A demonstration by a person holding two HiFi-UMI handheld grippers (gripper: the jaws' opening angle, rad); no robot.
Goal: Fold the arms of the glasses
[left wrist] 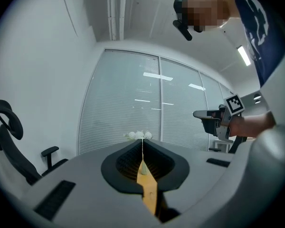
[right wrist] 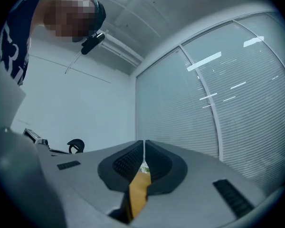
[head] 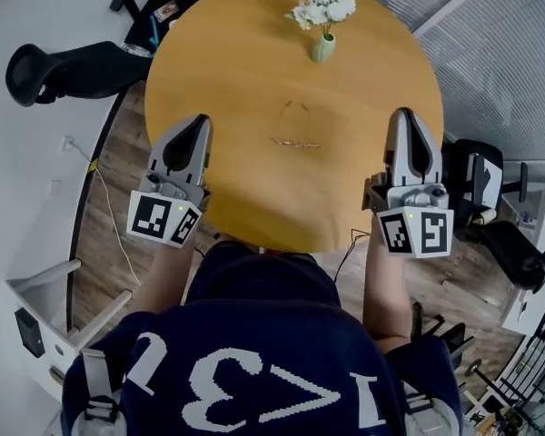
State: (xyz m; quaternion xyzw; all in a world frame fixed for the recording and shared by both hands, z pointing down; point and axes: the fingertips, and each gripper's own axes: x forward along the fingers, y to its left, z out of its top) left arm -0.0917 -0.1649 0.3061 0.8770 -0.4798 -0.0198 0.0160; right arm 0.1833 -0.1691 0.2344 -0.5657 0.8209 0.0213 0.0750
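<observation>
A thin-framed pair of glasses (head: 295, 141) lies near the middle of the round wooden table (head: 236, 80), and its arms look unfolded. My left gripper (head: 198, 120) hovers over the table's left edge, to the left of the glasses and apart from them. My right gripper (head: 405, 114) is over the right edge, also apart. In the left gripper view the left gripper (left wrist: 142, 146) has its jaws pressed together on nothing. In the right gripper view the right gripper (right wrist: 144, 148) is likewise shut and empty. The glasses show in neither gripper view.
A green vase of white flowers (head: 322, 16) stands at the table's far side. A black office chair (head: 64, 69) is at the left and another chair (head: 477, 175) at the right. A white cable (head: 104, 198) runs across the floor. The person stands at the near edge.
</observation>
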